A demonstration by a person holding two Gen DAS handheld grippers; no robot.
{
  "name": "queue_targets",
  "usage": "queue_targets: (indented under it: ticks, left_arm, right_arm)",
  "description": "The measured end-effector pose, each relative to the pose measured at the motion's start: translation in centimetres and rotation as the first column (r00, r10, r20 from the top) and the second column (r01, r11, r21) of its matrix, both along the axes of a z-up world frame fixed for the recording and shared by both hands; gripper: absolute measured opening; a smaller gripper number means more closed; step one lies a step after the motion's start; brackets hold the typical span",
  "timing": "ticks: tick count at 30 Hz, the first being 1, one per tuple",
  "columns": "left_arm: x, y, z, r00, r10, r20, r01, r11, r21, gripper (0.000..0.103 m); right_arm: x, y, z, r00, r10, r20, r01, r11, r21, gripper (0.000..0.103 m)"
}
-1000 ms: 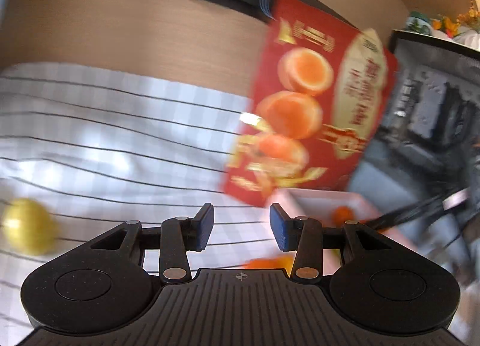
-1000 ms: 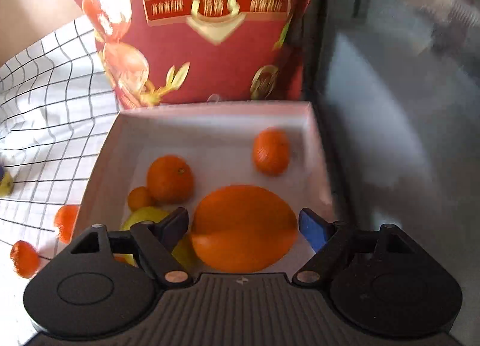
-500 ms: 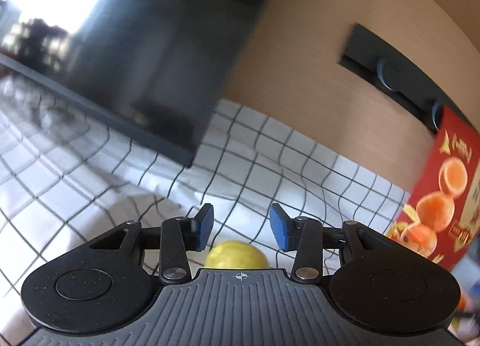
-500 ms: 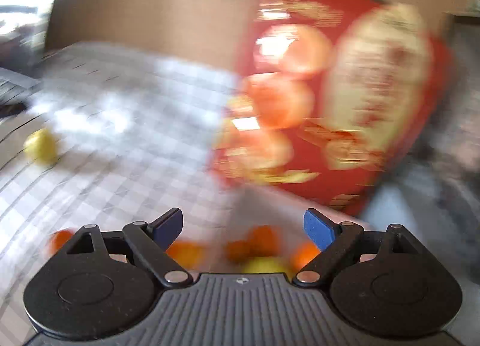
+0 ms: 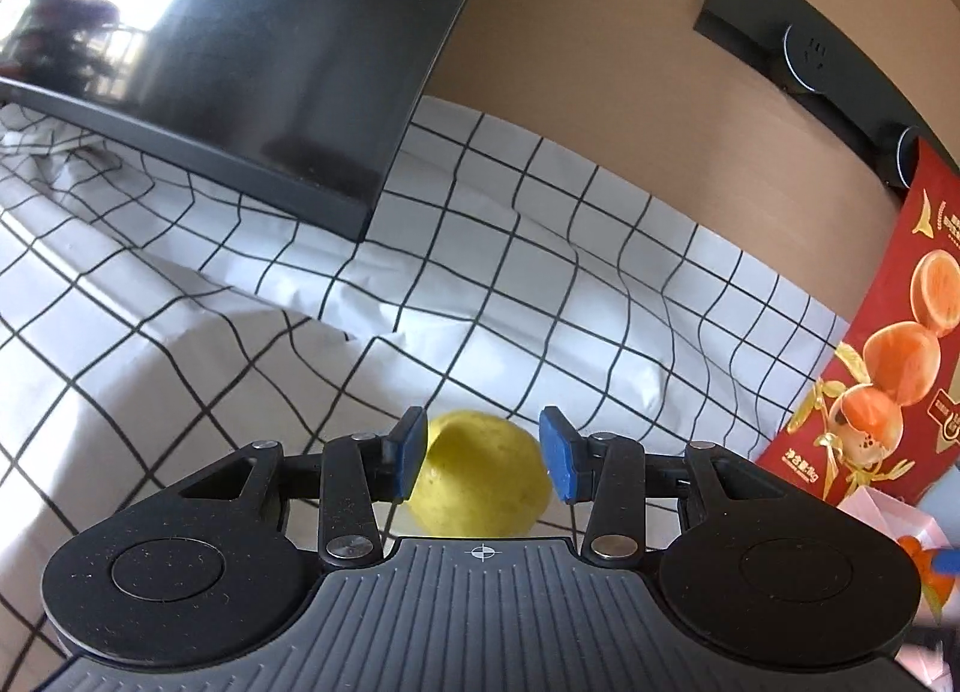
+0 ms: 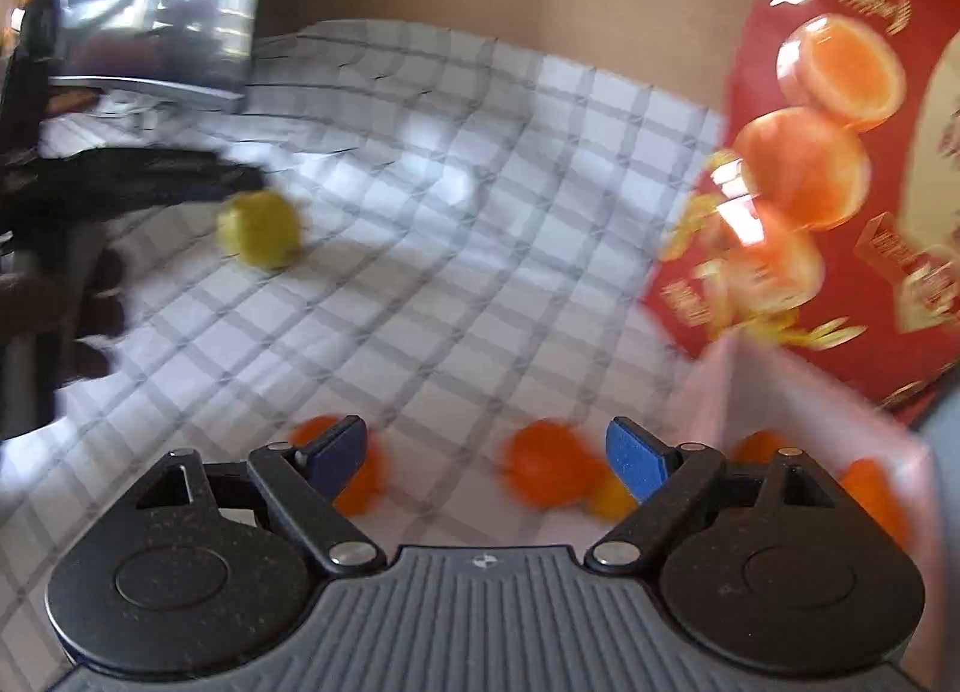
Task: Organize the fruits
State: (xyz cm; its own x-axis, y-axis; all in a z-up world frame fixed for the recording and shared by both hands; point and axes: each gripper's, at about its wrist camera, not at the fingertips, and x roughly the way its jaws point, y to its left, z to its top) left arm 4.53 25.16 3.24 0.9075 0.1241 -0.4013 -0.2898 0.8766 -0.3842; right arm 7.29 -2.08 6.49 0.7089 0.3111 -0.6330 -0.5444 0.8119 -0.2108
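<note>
Fruits: one yellow fruit [image 5: 480,473] lies on the checked cloth [image 5: 540,284], well left of the red-lidded box [image 6: 798,392]. Left gripper [image 5: 483,461], part spread, straddles it; pads not pressing. Two oranges [image 6: 543,470] loose on the cloth just left of the box. Right gripper [image 6: 486,455], spread wide and empty, points over them. Several oranges already inside the box. Judged: partly sorted, at least three pieces left.

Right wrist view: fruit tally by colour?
Yellow fruit: 1
Orange fruit: 4, two on the cloth at and, two in the box at and
Blurred yellow-orange fruit: 1
Total: 6
</note>
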Motion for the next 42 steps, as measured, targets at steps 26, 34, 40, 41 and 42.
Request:
queue_targets:
  ticks: [26,34,40,41,42]
  left_arm:
    - [-1.1,-2.6,1.2,0.992,-0.103,0.067,0.104,0.994,-0.015,0.046]
    - [-1.4,-2.2,1.3,0.991,-0.102,0.084,0.106,0.994,-0.039,0.046]
    - [-1.3,-2.3,1.3,0.99,-0.118,0.078,0.121,0.992,-0.042,0.046]
    - [-1.3,-2.4,1.3,0.99,-0.119,0.079,0.122,0.992,-0.041,0.046]
    - [-1.3,-2.4,1.3,0.99,-0.119,0.079,0.122,0.992,-0.041,0.046]
  right_arm:
    - [4.4,0.6,1.0,0.999,-0.03,0.012,0.032,0.95,-0.311,0.049]
    - [3.9,4.1,-0.3,0.999,0.027,-0.039,-0.039,0.933,-0.358,0.032]
    - [5.7,3.4,-0.3,0.995,-0.042,-0.087,0.003,0.914,-0.406,0.032]
    - [5.8,3.3,-0.7,0.993,-0.052,-0.111,0.002,0.914,-0.406,0.032]
    - [5.9,3.2,-0.9,0.99,-0.055,-0.127,-0.001,0.915,-0.403,0.032]
